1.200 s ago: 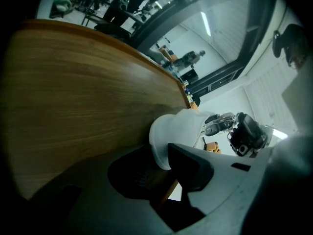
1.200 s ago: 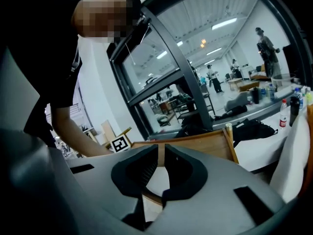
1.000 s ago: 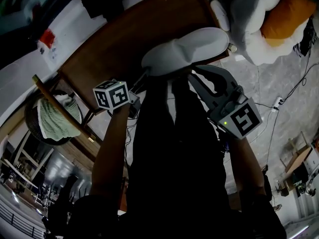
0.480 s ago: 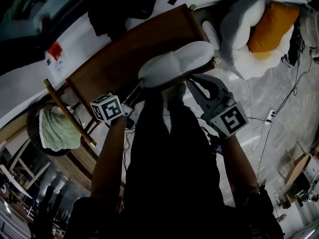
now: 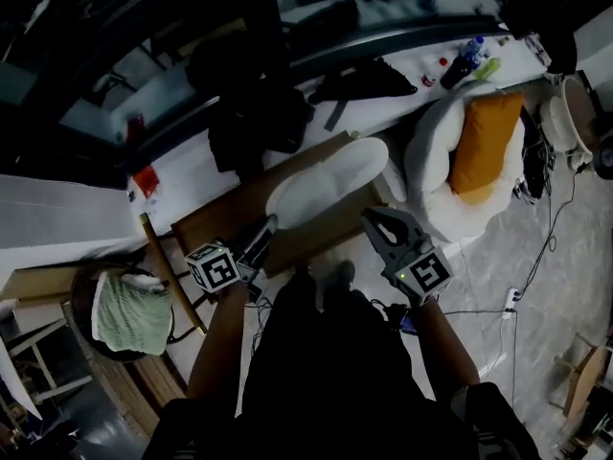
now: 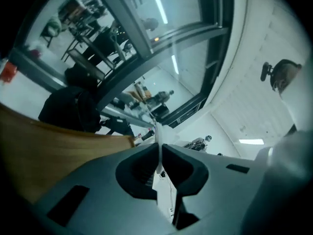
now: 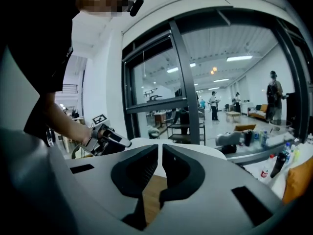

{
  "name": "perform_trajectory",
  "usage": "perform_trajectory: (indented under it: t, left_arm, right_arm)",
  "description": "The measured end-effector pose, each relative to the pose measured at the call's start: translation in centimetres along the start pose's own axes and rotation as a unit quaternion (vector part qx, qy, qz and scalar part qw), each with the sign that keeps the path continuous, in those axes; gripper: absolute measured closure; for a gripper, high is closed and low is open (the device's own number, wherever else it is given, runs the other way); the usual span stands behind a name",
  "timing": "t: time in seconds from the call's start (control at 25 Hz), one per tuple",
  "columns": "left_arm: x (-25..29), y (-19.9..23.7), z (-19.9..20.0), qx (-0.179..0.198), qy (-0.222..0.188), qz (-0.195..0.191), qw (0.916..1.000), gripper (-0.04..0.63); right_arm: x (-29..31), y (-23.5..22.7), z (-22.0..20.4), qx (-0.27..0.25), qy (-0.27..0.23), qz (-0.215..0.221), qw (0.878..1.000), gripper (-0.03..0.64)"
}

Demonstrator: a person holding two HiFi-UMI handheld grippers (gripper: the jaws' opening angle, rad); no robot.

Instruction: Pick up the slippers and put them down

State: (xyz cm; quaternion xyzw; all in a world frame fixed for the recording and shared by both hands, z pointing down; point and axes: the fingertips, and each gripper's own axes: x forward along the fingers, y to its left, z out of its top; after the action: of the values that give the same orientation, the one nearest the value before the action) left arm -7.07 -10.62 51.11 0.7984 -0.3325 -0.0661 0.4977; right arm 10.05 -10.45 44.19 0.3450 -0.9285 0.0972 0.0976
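The white slipper (image 5: 326, 180) is off the wooden bench (image 5: 225, 233), held in the air over the bench's right end, with its long side running roughly along the bench top. It lies close to level, the toe end pointing towards the bench's far right corner.

The left claw (image 5: 271, 223) has the slipper's near left end. In the left gripper view its jaws are pinched almost together on a thin white edge of the slipper, which stands up in the slit between them.

The right claw (image 5: 369, 216) meets the slipper's near right side. In the right gripper view its jaws stand almost together, the slipper's white edge fills the upper part of the narrow slit between them, and the bench's brown wood shows through the lower part.

A white padded seat (image 5: 431, 175) with an orange cushion (image 5: 484, 142) sits just past the bench's right end. A round basket holding a pale green cloth (image 5: 129, 316) stands off the bench's left end. A heap of black fabric (image 5: 259, 123) lies beyond the bench's far edge.
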Motion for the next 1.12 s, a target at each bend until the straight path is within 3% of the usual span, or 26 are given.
perform_trajectory:
  t: [0.16,0.28,0.6,0.8,1.12]
  left_arm:
    - [-0.8,-4.5,7.7,0.058,-0.052,-0.027,0.9966,0.563]
    - [-2.3,-8.7,12.3,0.101,-0.094,-0.046,0.9894,0.563]
    - [-5.8,-17.8,21.2,0.207,-0.154,-0.072,0.9635,0.563]
    - [-7.2,-21.2,22.4,0.229,-0.175,-0.099,0.9524,0.563]
    - [-7.9,-22.6,22.9,0.230,-0.195,-0.119,0.9459,0.563]
  right_arm:
    - [1.0,-1.2,7.3,-0.033,-0.047,-0.006,0.998,0.591]
    - [0.4,-0.9,13.0,-0.059,-0.093,-0.006,0.994,0.591]
    - [-0.6,2.7,26.6,-0.165,-0.212,0.019,0.963,0.591]
    - [-1.3,4.7,29.3,-0.210,-0.241,0.033,0.947,0.591]
    - [0.0,5.5,28.9,-0.208,-0.224,0.040,0.951,0.591]
